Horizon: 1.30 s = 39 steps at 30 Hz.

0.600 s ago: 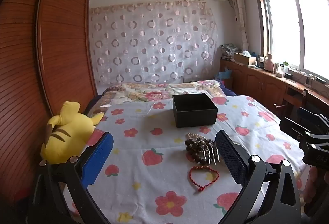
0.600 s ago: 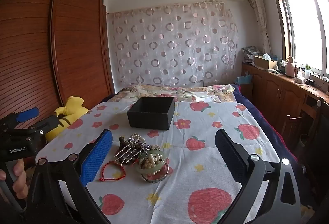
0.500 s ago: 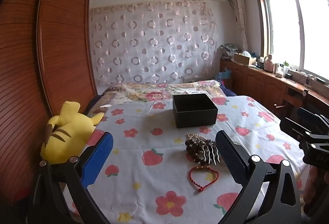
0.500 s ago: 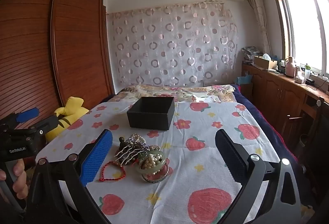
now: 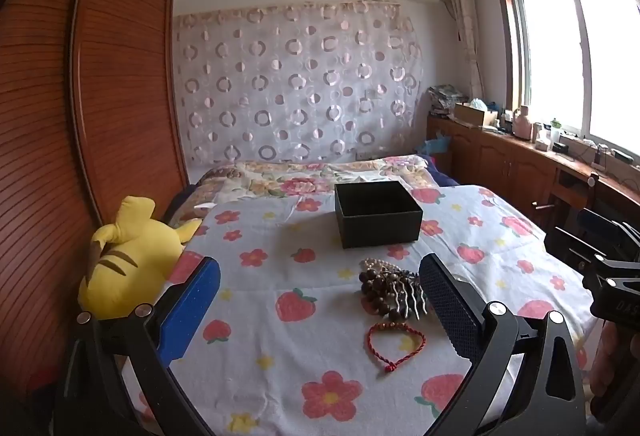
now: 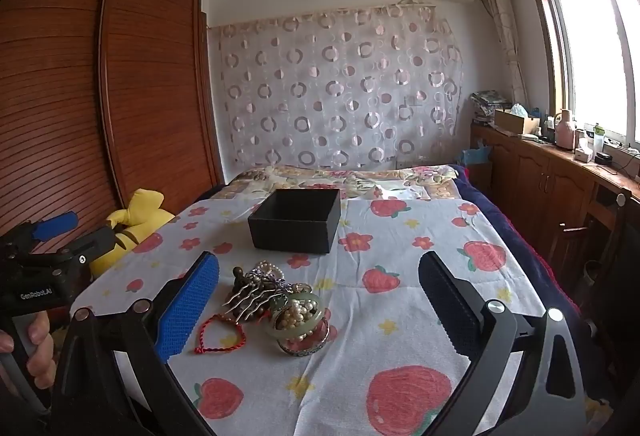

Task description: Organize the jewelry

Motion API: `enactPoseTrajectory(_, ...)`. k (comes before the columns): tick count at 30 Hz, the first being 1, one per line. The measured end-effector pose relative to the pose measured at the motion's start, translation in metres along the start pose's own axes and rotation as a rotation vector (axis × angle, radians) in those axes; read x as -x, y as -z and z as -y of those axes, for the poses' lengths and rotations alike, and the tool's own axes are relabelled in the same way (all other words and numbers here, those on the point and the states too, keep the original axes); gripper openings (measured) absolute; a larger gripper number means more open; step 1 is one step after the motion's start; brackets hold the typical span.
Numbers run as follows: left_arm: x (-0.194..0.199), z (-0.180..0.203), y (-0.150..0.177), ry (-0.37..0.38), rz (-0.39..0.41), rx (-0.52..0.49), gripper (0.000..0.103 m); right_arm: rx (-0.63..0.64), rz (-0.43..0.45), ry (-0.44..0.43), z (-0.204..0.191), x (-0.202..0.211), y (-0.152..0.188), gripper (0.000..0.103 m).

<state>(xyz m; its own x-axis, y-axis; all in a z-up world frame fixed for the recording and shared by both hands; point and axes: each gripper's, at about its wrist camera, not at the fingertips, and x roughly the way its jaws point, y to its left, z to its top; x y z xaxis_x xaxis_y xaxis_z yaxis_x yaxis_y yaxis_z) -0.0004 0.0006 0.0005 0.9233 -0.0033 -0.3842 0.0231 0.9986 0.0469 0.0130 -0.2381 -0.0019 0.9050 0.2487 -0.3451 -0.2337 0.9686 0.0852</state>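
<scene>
A pile of jewelry lies on the flowered bedsheet: a red cord bracelet (image 5: 394, 346) (image 6: 221, 334), a metal hair comb (image 5: 406, 294) (image 6: 250, 298), dark wooden beads (image 5: 376, 288), and a green bangle holding pearls (image 6: 298, 314) on a round trinket dish. An open black box (image 5: 378, 214) (image 6: 296, 220) stands beyond the pile. My left gripper (image 5: 320, 310) hovers open in front of the bracelet. My right gripper (image 6: 320, 310) is open too, above the pile. Nothing is between either pair of fingers.
A yellow plush toy (image 5: 128, 260) (image 6: 138, 220) lies at the bed's left edge by the wooden wardrobe (image 5: 80, 116). A wooden counter (image 6: 560, 172) with clutter runs under the window on the right. A folded floral quilt (image 5: 320, 176) lies behind the box.
</scene>
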Motion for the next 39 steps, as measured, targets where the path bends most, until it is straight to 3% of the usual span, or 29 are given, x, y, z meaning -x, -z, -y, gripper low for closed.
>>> enactPoseTrajectory(39, 0.0011, 0.0015, -0.0057, 0.002, 0.009, 0.001, 0.097, -0.002, 0.001, -0.002, -0.0008, 0.0019, -0.0011, 0.101)
